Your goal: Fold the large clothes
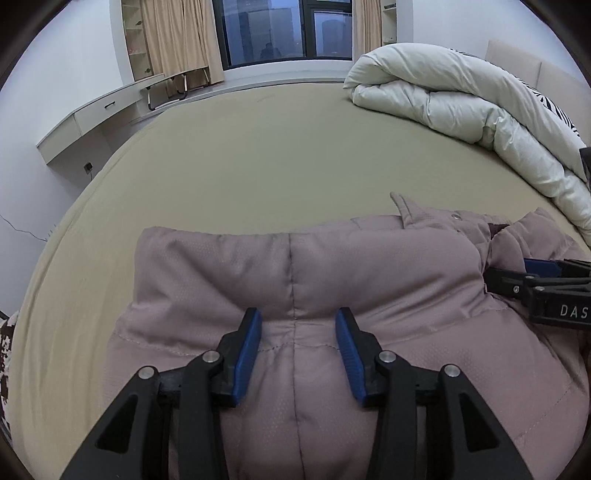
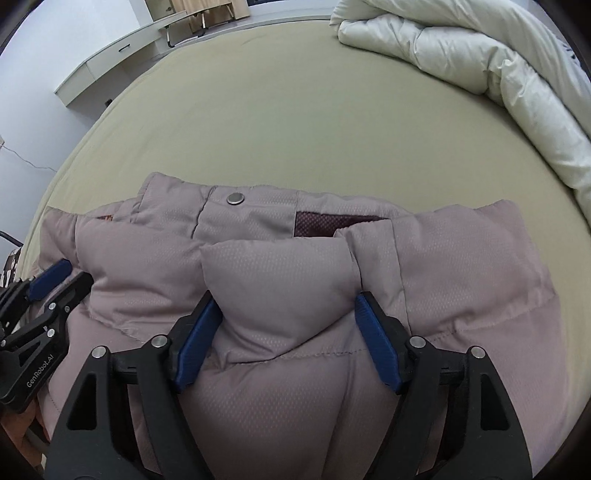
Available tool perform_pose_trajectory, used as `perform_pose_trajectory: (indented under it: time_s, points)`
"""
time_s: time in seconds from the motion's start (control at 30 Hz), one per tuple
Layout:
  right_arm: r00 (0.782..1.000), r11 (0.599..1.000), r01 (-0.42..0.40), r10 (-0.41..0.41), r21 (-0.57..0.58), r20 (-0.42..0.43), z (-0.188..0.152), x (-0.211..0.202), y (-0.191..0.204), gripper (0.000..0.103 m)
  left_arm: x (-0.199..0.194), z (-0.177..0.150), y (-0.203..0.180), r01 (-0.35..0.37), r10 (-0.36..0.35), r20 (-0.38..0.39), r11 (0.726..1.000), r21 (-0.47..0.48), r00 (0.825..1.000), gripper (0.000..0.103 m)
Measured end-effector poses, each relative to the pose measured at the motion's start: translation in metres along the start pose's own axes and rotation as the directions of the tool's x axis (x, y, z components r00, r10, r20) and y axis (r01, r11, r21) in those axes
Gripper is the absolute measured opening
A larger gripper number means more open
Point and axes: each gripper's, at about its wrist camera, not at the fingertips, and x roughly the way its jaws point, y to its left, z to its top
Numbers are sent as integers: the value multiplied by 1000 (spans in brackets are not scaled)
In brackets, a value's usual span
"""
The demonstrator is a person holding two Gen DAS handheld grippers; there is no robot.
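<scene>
Mauve quilted puffer jacket [image 2: 280,266] on olive bedsheet [image 1: 258,155]. Left gripper [image 1: 298,325] spread over it; right gripper [image 2: 288,306] spread, straddling a puffy fold.

A mauve puffer jacket [image 1: 332,280] is seen spread on the olive-sheeted bed [image 1: 258,147], its quilted panels divided by a dark central seam. The left tongs [image 1: 298,325] are held over it with the blue pads [image 1: 247,354] apart on either side of that seam; whether fabric is pinched cannot be told. The right tongs [image 1: 517,273] are seen at the right edge, beside the jacket's collar area, where a metal snap [image 1: 457,216] is visible. A rolled white duvet [image 1: 461,107] is lying at the bed's far right. A wall-mounted desk [image 1: 92,118], beige curtains [image 1: 177,37] and a dark window [image 1: 288,29] are seen beyond.
</scene>
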Motion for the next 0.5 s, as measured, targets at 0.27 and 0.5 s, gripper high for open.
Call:
perform_pose_trajectory:
  time_s: [0.27,0.5]
  points:
    - [997,1000,-1,3,-24,79,-19,12,7,74,16,-11,-3,3,-3,23,1000,-26,1000,47]
    - [994,997,50,-45,-53,95,-20,22,11,74,24,-10,-2,13,-13,-1,999,-36,1000,47]
